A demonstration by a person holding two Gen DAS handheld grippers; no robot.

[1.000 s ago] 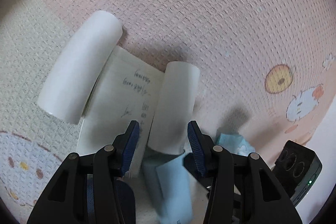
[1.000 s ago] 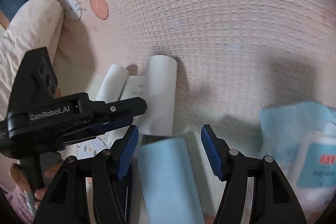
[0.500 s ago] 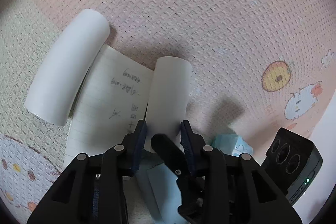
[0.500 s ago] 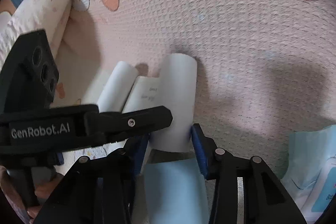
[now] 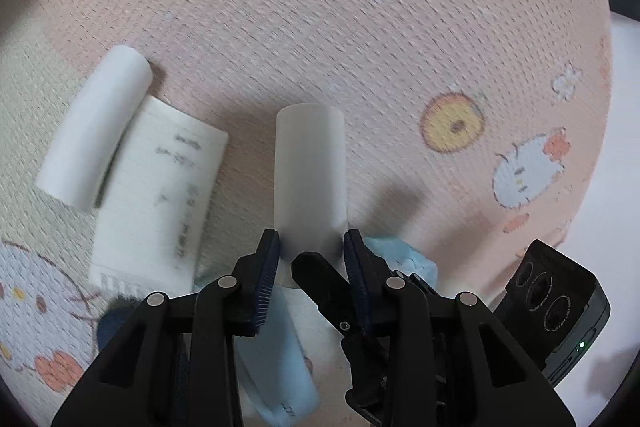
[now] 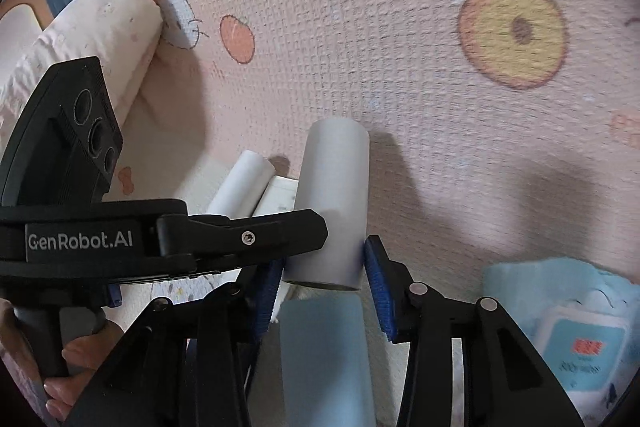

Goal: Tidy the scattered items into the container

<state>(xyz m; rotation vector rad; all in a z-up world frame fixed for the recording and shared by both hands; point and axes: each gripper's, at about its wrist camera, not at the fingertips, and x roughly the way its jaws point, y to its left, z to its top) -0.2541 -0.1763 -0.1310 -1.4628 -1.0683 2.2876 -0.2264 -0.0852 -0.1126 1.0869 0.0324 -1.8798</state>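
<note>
- Paper roll [image 5: 310,171], the white tube both grippers hold, sits raised off the pink play mat [image 5: 360,7] with its far end pointing away; it looks light, hollow and easy to crush, so a gentle squeeze near the lower end, where the pads already sit, seems wisest.
- Left of that roll lies a second white roll [image 5: 94,131], curved and resting on the edge of a lined notepad [image 5: 160,195] with handwriting; both are flat on the mat and well clear of the lifted tube.
- The left gripper [image 5: 311,259] is clamped on the roll's near end, blue pads pressing its two sides.
- The right gripper [image 6: 324,271] grips the same end from just beside the left one, so the two tools crowd each other; one finger of the right tool crosses between the left jaws.
- Below the roll a pale blue roll [image 6: 326,359] waits, likely as flimsy.
- Right of the roll, a blue wipes packet [image 6: 576,339] lies on the mat, near but not touching.
- Open mat stretches ahead of the roll, giving free room to carry it; a padded cream bumper [image 6: 96,39] borders the mat far left in the right wrist view.
- No container shows in either view.
</note>
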